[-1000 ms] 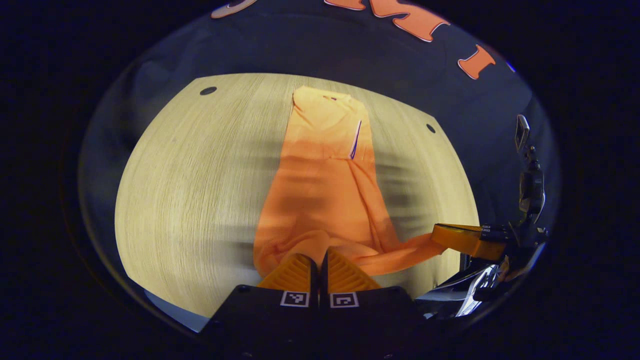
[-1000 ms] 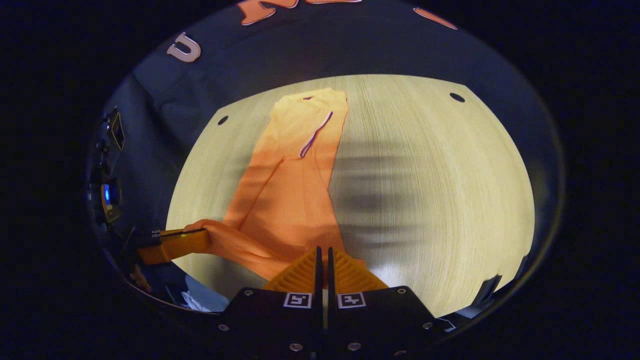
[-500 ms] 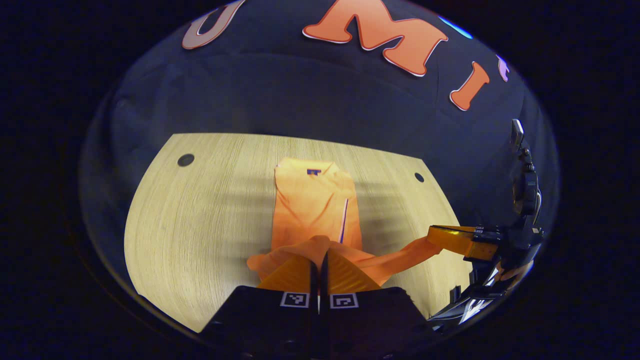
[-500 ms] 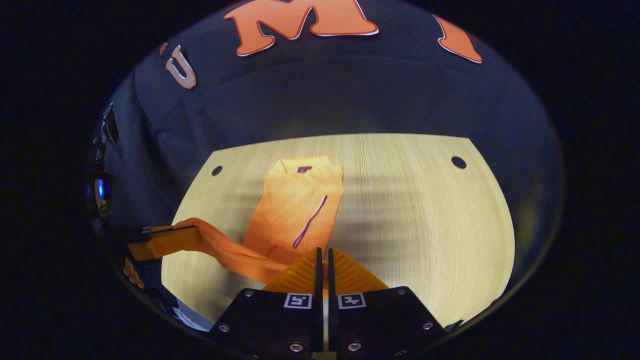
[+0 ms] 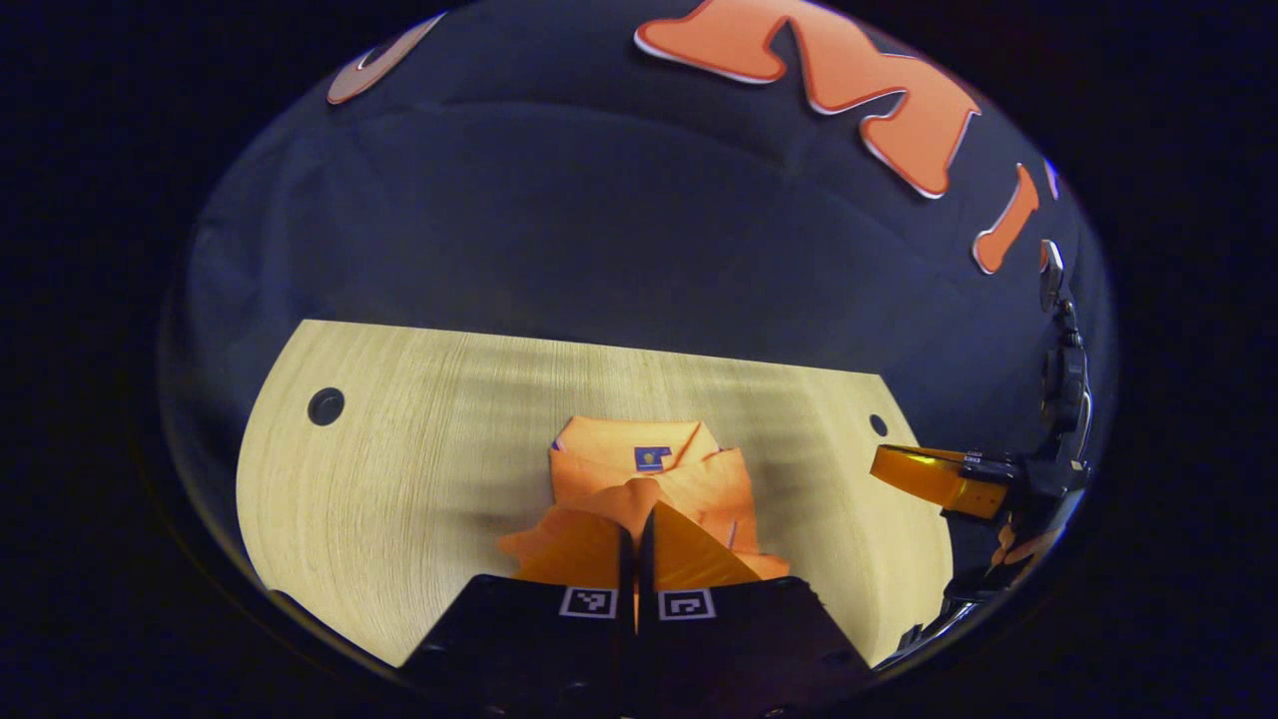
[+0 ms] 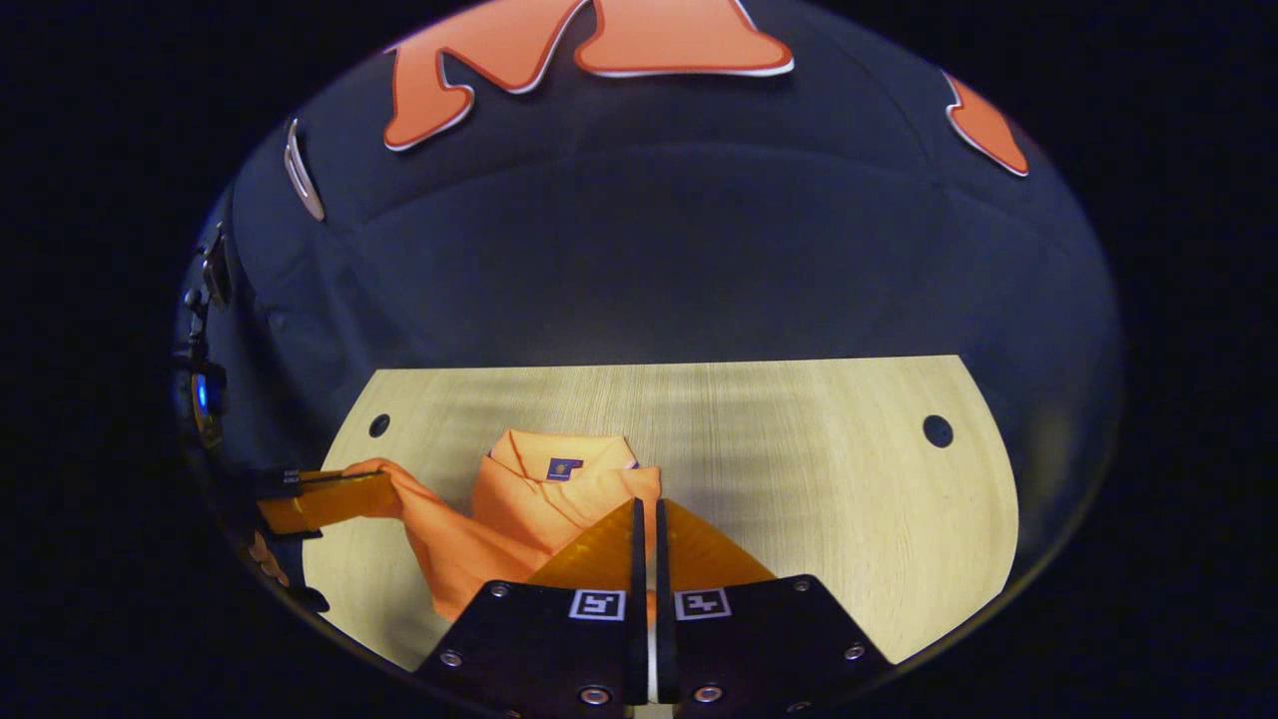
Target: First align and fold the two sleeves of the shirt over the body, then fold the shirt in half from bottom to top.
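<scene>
The shirt (image 5: 639, 489) is showing as soft matt orange cloth, creasing into rounded folds, with a small woven label at the collar. The desk (image 5: 399, 469) is presenting a pale wood-grain surface with fine parallel lines and a low sheen; round holes are sitting near its far corners. The left gripper (image 5: 636, 534) is showing ribbed plastic fingers on a smooth matt body. The right gripper (image 6: 646, 544) is showing the same ribbed plastic, with bright metal screws in its body.
</scene>
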